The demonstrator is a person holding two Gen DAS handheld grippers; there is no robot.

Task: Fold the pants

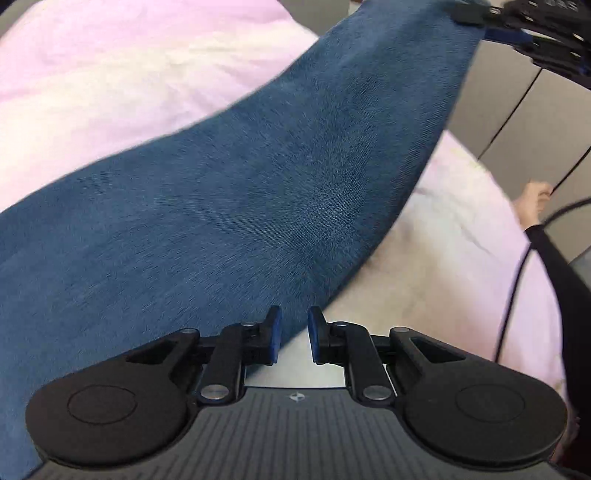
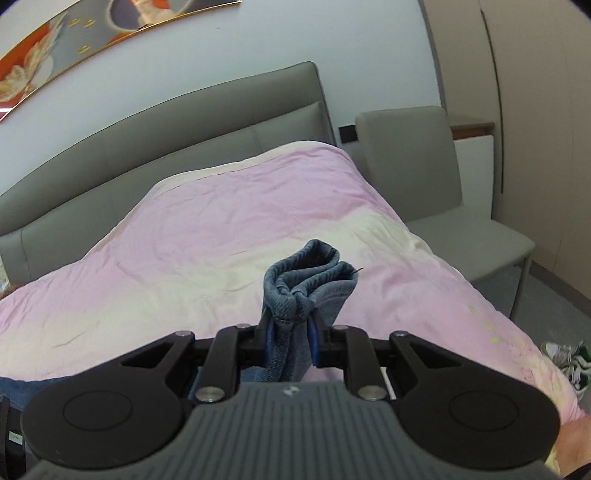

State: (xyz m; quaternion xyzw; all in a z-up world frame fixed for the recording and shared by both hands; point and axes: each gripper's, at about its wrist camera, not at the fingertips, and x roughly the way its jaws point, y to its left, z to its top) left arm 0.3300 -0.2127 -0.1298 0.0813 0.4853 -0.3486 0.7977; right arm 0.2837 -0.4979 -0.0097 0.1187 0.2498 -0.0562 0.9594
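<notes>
Across the pink duvet (image 1: pixel 110 85) runs a long band of blue pants (image 1: pixel 229 206), stretched from the lower left of the left wrist view up to its top right corner. At the bottom of that view the left gripper (image 1: pixel 294 340) hangs with its jaws apart and nothing between them; its left blue-padded finger sits over the lower edge of the fabric, while the right finger is over pale bedding just beside that edge. At the top right, the far end of the pants is caught by the right gripper (image 1: pixel 480 16), seen small and dark against grey cupboard doors (image 1: pixel 517 122).

Seen from the right wrist, the right gripper (image 2: pixel 291 341) is clamped on a bunched cuff of the pants (image 2: pixel 306 280), whose folded hem sticks up beyond the fingertips, raised above the duvet (image 2: pixel 207 229). Behind the bed stands a grey padded headboard (image 2: pixel 147 140), and to the right a grey chair (image 2: pixel 417 173). White sneakers (image 2: pixel 565 358) lie on the floor at the far right.
</notes>
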